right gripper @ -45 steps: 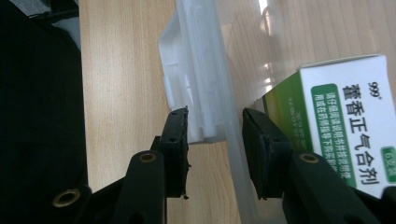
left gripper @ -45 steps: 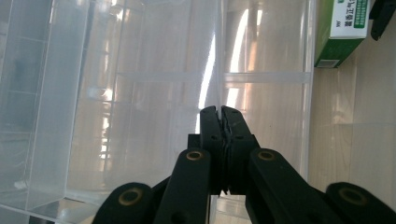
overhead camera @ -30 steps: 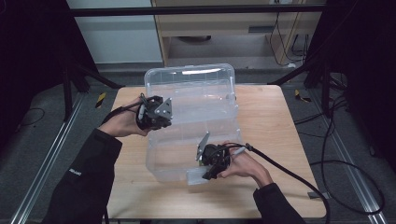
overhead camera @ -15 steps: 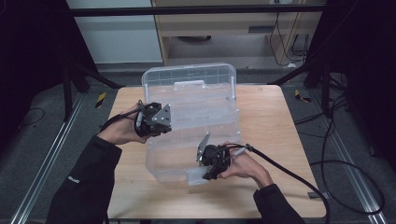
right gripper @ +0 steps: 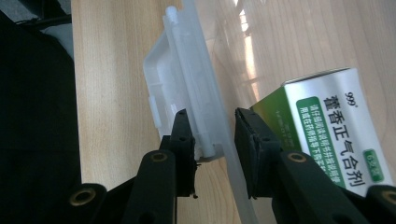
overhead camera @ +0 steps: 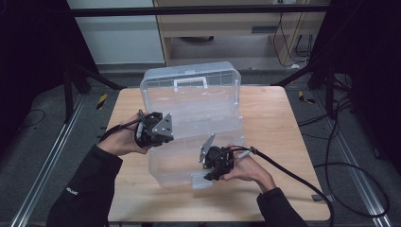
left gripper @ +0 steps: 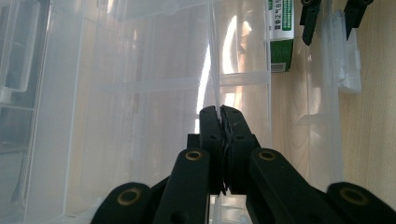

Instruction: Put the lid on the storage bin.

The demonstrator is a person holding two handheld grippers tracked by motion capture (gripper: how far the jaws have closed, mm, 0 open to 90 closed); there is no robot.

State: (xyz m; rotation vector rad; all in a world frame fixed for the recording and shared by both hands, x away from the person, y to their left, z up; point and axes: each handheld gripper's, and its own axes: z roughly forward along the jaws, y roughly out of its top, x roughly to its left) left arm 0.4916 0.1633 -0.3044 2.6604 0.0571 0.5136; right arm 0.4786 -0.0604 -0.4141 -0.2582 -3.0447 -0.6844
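From the high view, we are working on a clear plastic box [overhead camera: 196, 137] sitting mid-table, its lid [overhead camera: 191, 90] standing open toward the far edge. Our left gripper [overhead camera: 153, 128] is at the box's left wall, and our right gripper [overhead camera: 213, 165] is at the front wall near the table's near edge, by the latch [overhead camera: 202, 179]. We are judging the step as steadying the box while handling its front latch.

In the left gripper view, we are seeing the jaws pressed together on the thin clear wall [left gripper: 215, 70], pinching it firmly. A green-and-white carton [left gripper: 281, 37] is lying inside, toward the front wall.

In the right gripper view, the jaws have just been closing, straddling the front wall beside the latch [right gripper: 180, 88], though the pads are not yet pressing. The carton [right gripper: 327, 135] is bearing "999" and Chinese characters, 藿香正气合剂. Next, we are expecting to need a gentle squeeze while the left hand is bracing the box.
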